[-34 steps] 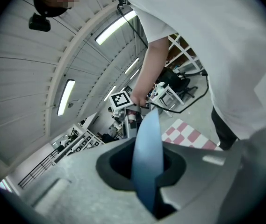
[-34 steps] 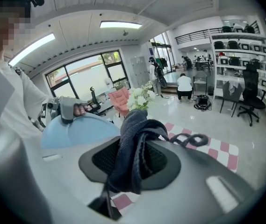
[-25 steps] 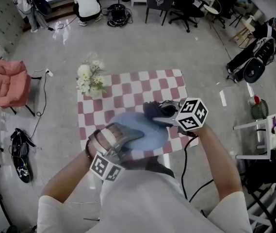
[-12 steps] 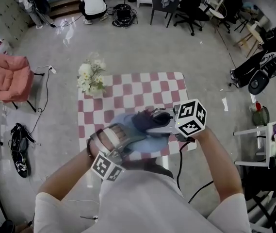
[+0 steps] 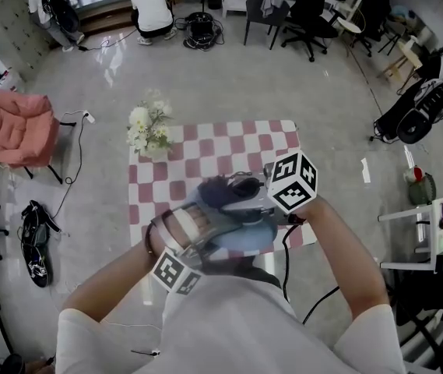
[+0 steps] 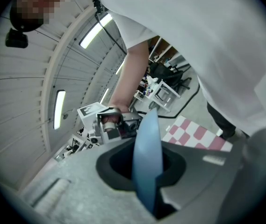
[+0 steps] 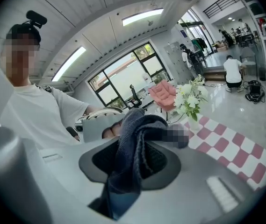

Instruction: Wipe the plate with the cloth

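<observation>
The left gripper had its jaws clamped on the rim of the pale blue round plate. The plate was held in the air over the near edge of the red-and-white checked table, not resting on it, evidently to present one face to the other tool. The right gripper pinched a bunched dark grey towelling cloth between its jaws, with the loose wad projecting forward as the working surface. From overhead the cloth overlapped the plate's far portion. Contact appeared likely but could not be confirmed. A vase of white flowers stood at the table's far left corner, well apart. Judgement: wiping in hand, extent undetermined.
</observation>
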